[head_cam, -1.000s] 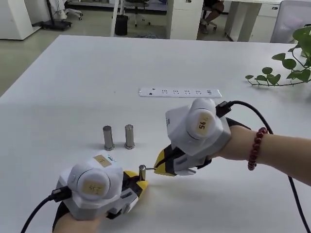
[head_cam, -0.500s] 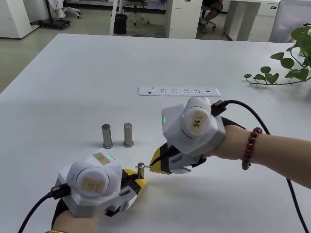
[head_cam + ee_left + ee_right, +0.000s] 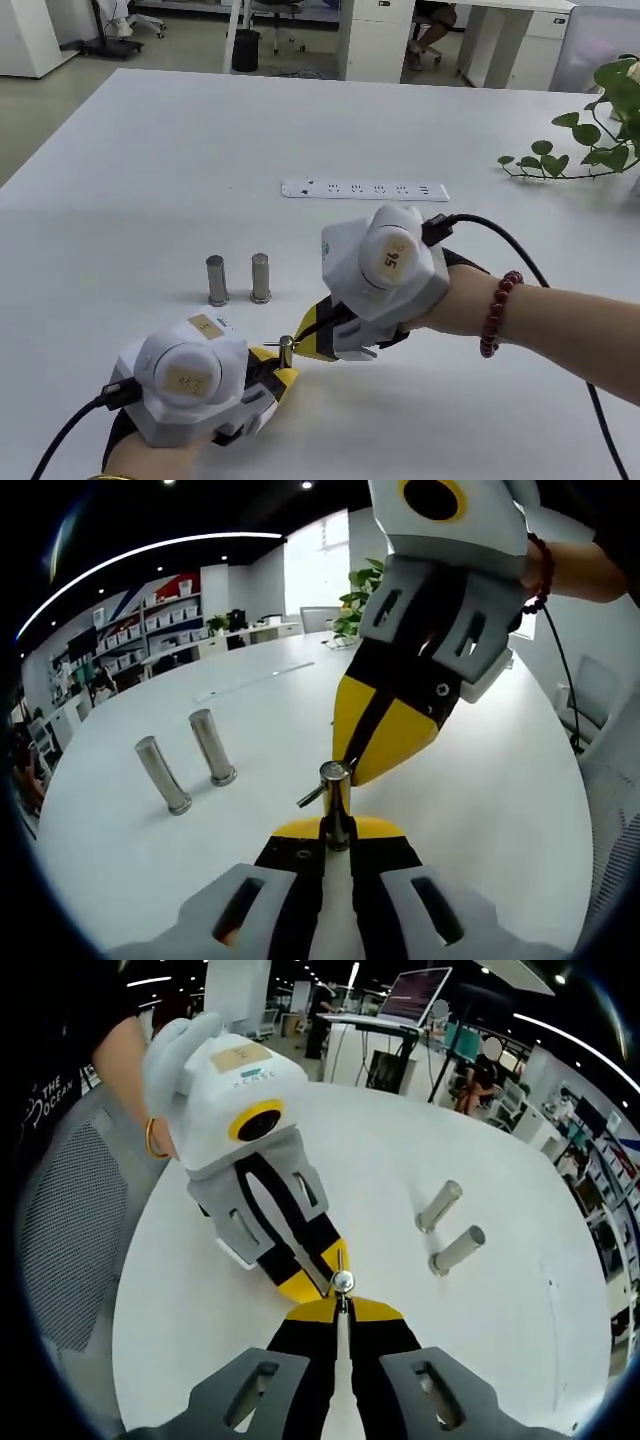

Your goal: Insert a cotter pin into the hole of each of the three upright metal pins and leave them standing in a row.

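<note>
On a white surface (image 3: 150, 150), the left gripper (image 3: 277, 373) is clamped around an upright metal pin (image 3: 286, 350). The right gripper (image 3: 306, 344), jaws closed, pinches a cotter pin (image 3: 312, 796), whose tip pokes out past the pin's top. A second pin (image 3: 216, 280) and a third pin (image 3: 260, 278) stand side by side nearby.

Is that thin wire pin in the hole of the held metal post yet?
In: the cotter pin sticks out of the metal pin's far side, away from the right gripper.
</note>
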Demonstrator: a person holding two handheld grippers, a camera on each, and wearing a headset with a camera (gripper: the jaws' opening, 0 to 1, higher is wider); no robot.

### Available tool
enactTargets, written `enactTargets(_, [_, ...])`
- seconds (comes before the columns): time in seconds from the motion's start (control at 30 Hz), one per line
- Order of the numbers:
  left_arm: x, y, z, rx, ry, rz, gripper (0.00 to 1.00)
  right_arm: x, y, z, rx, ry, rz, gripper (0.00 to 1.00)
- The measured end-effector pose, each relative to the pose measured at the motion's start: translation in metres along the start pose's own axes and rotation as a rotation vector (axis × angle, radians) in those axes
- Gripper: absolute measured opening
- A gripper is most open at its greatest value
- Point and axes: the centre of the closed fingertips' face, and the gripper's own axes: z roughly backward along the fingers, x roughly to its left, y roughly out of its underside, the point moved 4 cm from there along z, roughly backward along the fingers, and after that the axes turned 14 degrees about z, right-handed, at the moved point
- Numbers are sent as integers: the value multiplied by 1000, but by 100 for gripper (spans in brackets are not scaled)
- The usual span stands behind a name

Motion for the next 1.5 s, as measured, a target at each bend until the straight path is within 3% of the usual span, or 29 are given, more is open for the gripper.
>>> enactTargets(0.27, [0, 0, 0, -1, -2, -1, 5, 1, 2, 7, -8, 11, -21, 5])
enactTargets(0.47, [0, 0, 0, -2, -7, -2, 5, 1, 2, 13, -11, 19, -13, 0])
enactTargets(1.17, [0, 1, 0, -4, -9, -8, 6, 1, -3, 9, -18, 21, -6, 0])
enactTargets(1.4, [0, 1, 0, -6, -9, -8, 6, 2, 1, 11, -26, 40, -63, 5])
enactTargets(1.5, [0, 1, 0, -7, -9, -13, 6, 0, 2, 14, -55, 75, -147, 7])
